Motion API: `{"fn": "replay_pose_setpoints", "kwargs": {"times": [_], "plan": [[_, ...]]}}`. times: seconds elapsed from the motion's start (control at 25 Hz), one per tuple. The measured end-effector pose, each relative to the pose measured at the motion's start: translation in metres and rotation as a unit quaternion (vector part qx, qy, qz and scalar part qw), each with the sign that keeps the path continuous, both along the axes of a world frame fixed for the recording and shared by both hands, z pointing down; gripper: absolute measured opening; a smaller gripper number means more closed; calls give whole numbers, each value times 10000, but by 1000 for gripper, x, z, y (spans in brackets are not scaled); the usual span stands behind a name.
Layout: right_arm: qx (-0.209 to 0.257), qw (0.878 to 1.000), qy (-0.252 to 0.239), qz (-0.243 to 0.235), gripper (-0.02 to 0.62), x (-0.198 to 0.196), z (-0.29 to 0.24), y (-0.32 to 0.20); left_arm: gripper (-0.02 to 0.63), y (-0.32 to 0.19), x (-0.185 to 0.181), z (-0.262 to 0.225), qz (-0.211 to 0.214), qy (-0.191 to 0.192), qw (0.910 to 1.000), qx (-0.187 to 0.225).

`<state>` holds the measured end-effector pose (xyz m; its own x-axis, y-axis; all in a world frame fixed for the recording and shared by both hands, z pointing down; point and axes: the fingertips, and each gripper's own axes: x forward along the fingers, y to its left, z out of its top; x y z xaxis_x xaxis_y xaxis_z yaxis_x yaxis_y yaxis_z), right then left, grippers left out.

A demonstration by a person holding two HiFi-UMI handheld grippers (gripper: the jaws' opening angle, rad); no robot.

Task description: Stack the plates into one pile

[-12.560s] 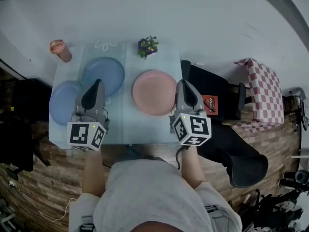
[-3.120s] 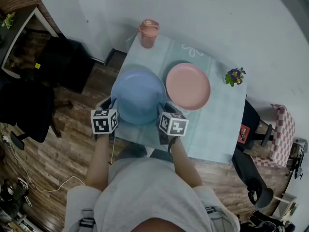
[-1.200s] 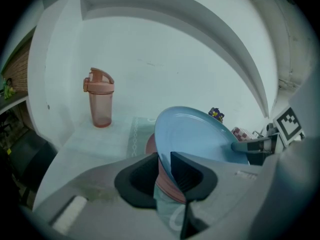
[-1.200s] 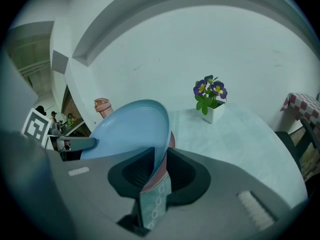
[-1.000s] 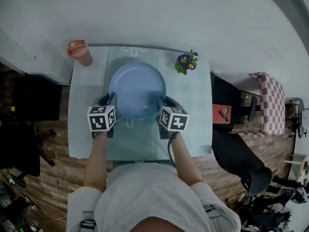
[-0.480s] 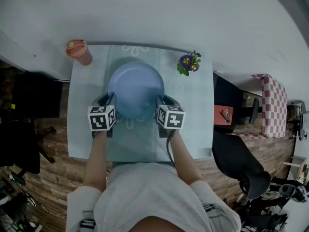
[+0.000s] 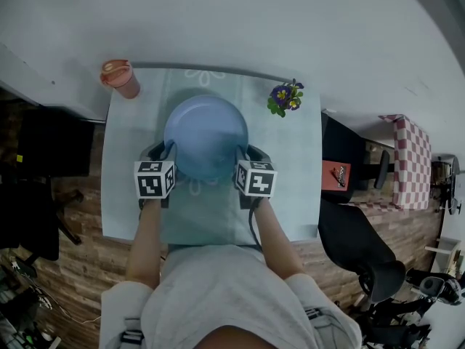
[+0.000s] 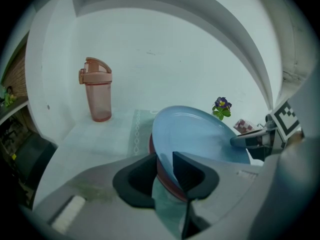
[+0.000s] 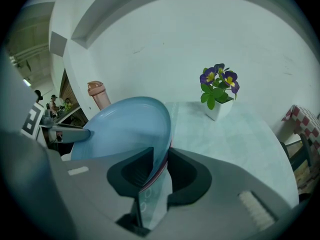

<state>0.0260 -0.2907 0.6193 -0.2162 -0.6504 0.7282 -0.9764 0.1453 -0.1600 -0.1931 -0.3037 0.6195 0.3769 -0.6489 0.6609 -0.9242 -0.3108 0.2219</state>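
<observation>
A stack of plates sits in the middle of the table, with a blue plate (image 7: 205,137) on top. In the left gripper view the blue plate (image 8: 200,134) lies on a pink plate (image 8: 162,176). My left gripper (image 7: 168,151) is at the stack's left rim and my right gripper (image 7: 241,153) at its right rim. The jaws of both have just been opening. In each gripper view the rim still passes between them. In those views the left gripper (image 8: 165,166) and right gripper (image 9: 160,169) stand open around the rim of the blue plate (image 9: 120,131).
A pink shaker bottle (image 7: 118,77) stands at the table's far left corner, and a potted purple flower (image 7: 285,97) at the far right. The pale blue tablecloth (image 7: 290,195) ends at the near edge. A black chair (image 7: 356,231) stands to the right.
Three seconds ago the blue plates were held beside the pink plate; now they rest on it at the table's middle. Over the last second the grippers and the stack have stayed in place.
</observation>
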Motion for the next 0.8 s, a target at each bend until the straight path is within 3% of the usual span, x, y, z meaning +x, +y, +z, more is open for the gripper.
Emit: {"fn": "replay_pose_setpoints", "kwargs": {"times": [0.28, 0.32, 0.52, 0.68, 0.8], "plan": [[-52, 9993, 270, -242, 129, -3, 10, 4, 170, 0, 4, 0, 52, 33, 9999, 88], [-7, 9992, 299, -277, 132, -4, 9, 4, 207, 0, 2, -1, 37, 0, 9999, 115], [503, 9983, 230, -202, 126, -7, -17, -1, 214, -2, -8, -16, -96, -17, 9992, 379], [1002, 9946, 57, -281, 14, -15, -47, -3, 105, -1, -13, -38, -168, -28, 9972, 727], [1399, 9893, -141, -389, 2, -22, -75, -1, 5, 1, -16, -59, -168, -12, 9947, 1016]]}}
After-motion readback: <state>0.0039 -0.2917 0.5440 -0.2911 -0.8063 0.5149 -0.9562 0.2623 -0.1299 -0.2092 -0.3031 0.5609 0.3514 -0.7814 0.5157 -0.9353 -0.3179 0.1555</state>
